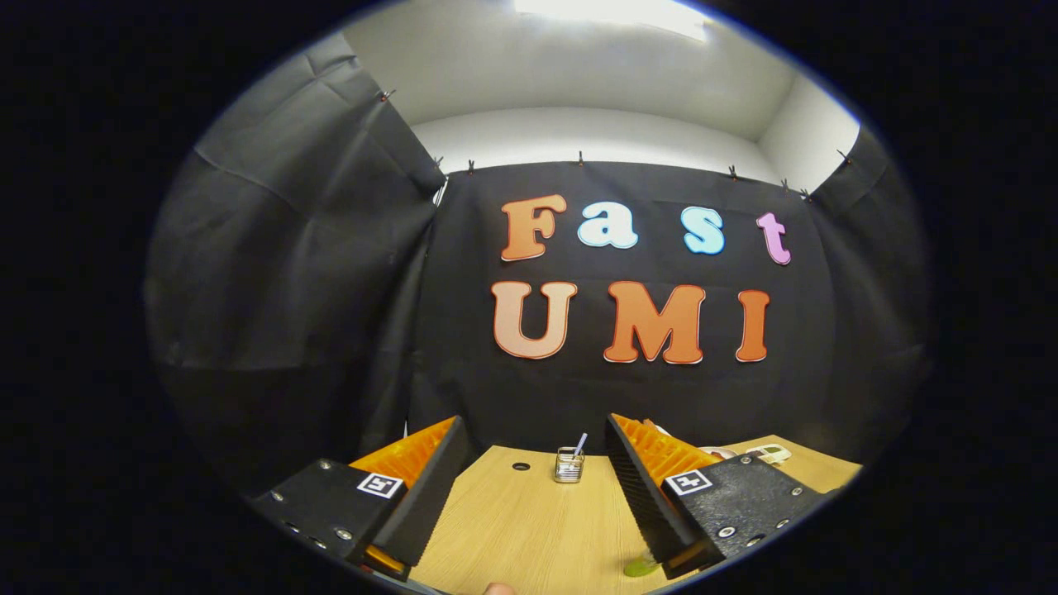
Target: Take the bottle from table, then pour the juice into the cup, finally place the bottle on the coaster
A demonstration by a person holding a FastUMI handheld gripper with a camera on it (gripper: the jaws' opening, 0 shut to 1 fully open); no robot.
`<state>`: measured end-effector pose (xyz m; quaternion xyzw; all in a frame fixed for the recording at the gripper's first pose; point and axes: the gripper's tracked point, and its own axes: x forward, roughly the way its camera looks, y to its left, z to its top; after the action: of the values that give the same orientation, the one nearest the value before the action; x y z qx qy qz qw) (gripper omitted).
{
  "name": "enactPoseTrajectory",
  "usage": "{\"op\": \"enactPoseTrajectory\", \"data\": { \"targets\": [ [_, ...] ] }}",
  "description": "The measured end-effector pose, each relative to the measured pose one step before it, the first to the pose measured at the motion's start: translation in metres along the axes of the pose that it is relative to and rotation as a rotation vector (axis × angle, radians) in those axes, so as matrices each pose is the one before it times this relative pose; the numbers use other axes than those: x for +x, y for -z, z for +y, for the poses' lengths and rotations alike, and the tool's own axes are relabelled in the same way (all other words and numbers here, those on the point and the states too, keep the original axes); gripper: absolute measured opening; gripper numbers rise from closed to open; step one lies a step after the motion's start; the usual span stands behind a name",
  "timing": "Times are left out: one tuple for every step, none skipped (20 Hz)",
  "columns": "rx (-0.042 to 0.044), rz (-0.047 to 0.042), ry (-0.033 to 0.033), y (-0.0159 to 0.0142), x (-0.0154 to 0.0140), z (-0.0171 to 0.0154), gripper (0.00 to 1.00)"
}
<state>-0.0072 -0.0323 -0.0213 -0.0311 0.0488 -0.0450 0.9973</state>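
My gripper is held level above the wooden table, and its two orange-and-black fingers stand wide apart with nothing between them. Beyond the fingertips, near the table's far edge, stands a small clear glass with a thin pale stick leaning in it. A small green patch peeks out from under the base of the right finger; I cannot tell what it belongs to.
A dark round hole sits in the tabletop left of the glass. White objects lie at the table's far right, behind the right finger. The booth's black cloth closes off the back and both sides. A fingertip shows at the near edge.
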Motion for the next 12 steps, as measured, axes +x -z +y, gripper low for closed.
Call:
{"op": "enactPoseTrajectory", "data": {
  "targets": [
    [-0.00614,0.00563,0.01541,0.00038,-0.00115,-0.00627,0.99],
    [-0.00280,-0.00018,0.01457,0.00021,-0.00196,-0.00494,0.99],
    [0.00509,0.00056,0.00793,0.00030,0.00064,-0.00359,0.99],
    [0.01173,0.00497,0.00202,0.00292,-0.00182,-0.00152,0.99],
    [0.01379,-0.00036,0.00230,0.00064,-0.00121,-0.00284,0.99],
    [0.01279,-0.00168,0.00351,-0.00019,-0.00064,-0.00224,0.99],
    [0.01080,-0.00074,0.00540,-0.00020,-0.00056,-0.00394,0.99],
    [0.00689,0.00125,0.00748,0.00076,0.00021,-0.00333,0.99],
    [0.00257,0.00233,0.01077,-0.00044,0.00190,-0.00530,0.99],
    [-0.00041,0.00133,0.00866,-0.00082,0.00152,-0.00367,0.99],
    [-0.00128,-0.00211,0.00523,-0.00209,0.00087,-0.00319,0.99],
    [-0.00184,-0.00309,0.00508,-0.00054,0.00146,-0.00352,0.99]
  ]
}}
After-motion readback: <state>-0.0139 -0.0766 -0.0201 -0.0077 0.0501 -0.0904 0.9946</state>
